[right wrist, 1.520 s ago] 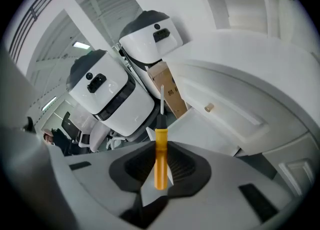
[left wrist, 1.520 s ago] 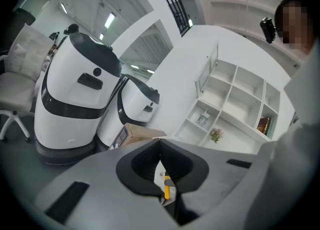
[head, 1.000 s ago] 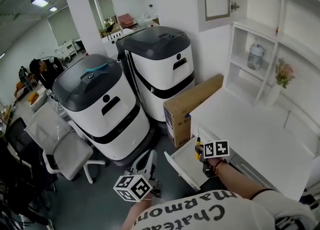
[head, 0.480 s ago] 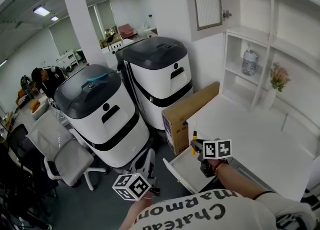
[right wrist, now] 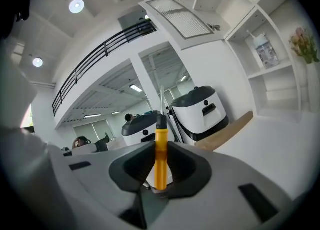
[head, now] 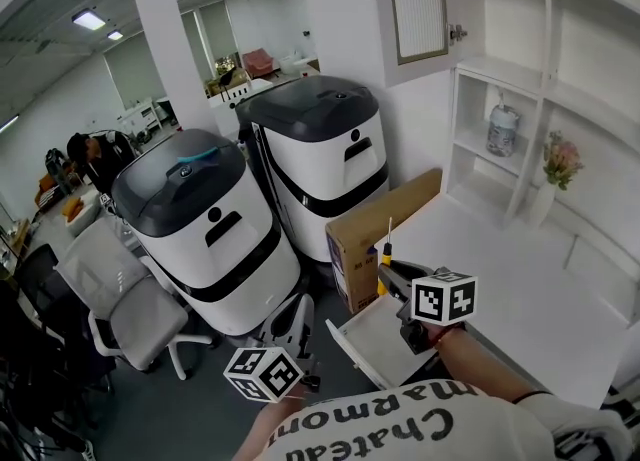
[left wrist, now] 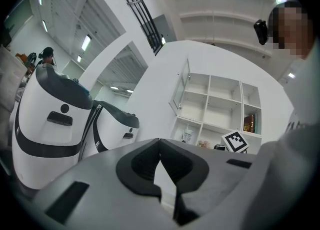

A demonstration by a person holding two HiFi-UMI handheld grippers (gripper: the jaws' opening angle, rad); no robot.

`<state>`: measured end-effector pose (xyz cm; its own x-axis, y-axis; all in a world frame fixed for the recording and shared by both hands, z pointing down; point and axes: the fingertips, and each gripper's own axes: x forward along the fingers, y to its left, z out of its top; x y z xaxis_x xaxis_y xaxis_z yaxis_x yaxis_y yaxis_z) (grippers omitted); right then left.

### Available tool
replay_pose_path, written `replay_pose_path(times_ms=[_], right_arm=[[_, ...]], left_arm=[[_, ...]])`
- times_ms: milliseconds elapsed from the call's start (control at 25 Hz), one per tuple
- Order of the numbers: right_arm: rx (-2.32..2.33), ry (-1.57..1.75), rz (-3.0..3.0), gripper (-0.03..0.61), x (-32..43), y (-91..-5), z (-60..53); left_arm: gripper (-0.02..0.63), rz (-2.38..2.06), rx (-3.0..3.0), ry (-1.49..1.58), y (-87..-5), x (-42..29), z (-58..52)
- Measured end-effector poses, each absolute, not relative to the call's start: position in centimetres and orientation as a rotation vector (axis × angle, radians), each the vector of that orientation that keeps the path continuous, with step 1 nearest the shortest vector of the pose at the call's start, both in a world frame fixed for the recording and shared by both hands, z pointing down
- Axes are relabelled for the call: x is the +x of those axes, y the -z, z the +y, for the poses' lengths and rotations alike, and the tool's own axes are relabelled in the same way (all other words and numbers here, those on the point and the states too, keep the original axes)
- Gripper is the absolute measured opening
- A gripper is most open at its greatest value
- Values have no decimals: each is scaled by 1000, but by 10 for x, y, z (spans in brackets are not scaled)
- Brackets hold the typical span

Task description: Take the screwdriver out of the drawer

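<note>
My right gripper (head: 388, 287) is shut on a screwdriver (head: 384, 271) with a yellow handle. It holds it upright above the open white drawer (head: 366, 345), the metal shaft pointing up. In the right gripper view the yellow handle (right wrist: 160, 154) stands pinched between the two dark pads, with the black collar and shaft rising above them. My left gripper (head: 292, 334) hangs lower at the left, over the floor in front of the drawer. In the left gripper view its fingertips (left wrist: 159, 143) meet with nothing between them.
A white desk (head: 520, 279) with the drawer under its left end stands at the right. A cardboard box (head: 385, 211) leans against it. Two white-and-black machines (head: 215, 234) (head: 322, 144) stand behind. Shelves hold a bottle (head: 503, 130) and flowers (head: 562, 160). An office chair (head: 125, 299) is at left.
My right gripper has risen with the screwdriver, lifting it from inside the drawer to well above it. The left gripper has come up slightly.
</note>
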<state>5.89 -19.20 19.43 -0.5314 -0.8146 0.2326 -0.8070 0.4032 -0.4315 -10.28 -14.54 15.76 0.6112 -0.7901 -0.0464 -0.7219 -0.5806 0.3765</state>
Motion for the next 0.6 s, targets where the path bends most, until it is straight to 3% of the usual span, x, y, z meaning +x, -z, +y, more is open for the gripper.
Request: replay_pose_path(times_ms=[600], right_arm=[[-1561,728,2692,86,49,-205,-193]], left_arm=[[25,-1271,2509,206,-184,-107,-148]])
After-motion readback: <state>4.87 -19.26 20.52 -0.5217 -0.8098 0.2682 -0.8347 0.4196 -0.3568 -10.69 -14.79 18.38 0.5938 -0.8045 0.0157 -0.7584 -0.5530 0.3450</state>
